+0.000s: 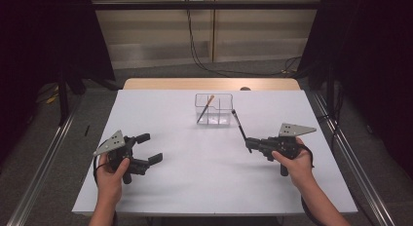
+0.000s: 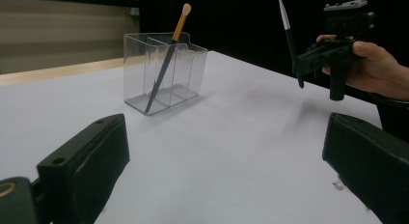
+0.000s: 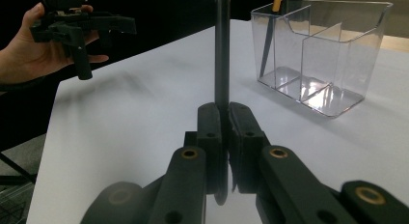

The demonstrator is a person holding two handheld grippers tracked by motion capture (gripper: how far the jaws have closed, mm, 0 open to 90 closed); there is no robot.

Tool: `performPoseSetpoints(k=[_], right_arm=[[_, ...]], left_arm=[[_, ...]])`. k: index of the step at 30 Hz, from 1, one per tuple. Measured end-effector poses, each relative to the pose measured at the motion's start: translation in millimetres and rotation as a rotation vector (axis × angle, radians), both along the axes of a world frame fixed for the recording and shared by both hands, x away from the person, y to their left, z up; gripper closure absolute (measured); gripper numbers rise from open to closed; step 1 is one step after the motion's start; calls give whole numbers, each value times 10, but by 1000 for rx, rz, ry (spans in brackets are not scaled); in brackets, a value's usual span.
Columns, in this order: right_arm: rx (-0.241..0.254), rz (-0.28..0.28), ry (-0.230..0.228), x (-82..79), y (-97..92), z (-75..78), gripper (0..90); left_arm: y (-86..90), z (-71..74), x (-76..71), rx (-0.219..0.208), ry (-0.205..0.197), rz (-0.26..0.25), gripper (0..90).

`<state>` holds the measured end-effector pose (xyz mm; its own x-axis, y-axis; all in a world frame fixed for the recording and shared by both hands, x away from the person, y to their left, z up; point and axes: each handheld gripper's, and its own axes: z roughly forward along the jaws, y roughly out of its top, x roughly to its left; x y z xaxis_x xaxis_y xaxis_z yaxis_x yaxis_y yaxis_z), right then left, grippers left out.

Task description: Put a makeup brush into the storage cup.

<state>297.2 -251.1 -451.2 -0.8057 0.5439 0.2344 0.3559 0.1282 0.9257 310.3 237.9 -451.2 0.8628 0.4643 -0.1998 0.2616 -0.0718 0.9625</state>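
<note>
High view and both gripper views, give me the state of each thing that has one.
Left gripper: open, holding nothing, above the table.
Right gripper: shut on black brush, which points up.
Clear organizer: upright on the table.
Orange-handled brush: leaning inside the organizer's left compartment.

No text, label, brand, number or sign could be read in any of the views. The clear plastic divided organizer (image 1: 213, 109), the white counter (image 1: 195, 177) and the black gripper bodies bore no legible marking. The wall fittings at the top of the high view were too small to read.
</note>
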Motion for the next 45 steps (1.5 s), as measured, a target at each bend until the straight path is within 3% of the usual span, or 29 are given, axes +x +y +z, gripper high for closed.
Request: performPoseSetpoints(k=[16, 31, 45], right_arm=[[-10, 18, -9, -11, 115, 7, 851], [11, 40, -18, 12, 245, 21, 851], [34, 51, -24, 12, 311, 28, 851]], left_arm=[[-57, 11, 33, 5, 4, -12, 25], [-76, -13, 52, 7, 17, -19, 25], [-207, -30, 86, -5, 35, -49, 24]])
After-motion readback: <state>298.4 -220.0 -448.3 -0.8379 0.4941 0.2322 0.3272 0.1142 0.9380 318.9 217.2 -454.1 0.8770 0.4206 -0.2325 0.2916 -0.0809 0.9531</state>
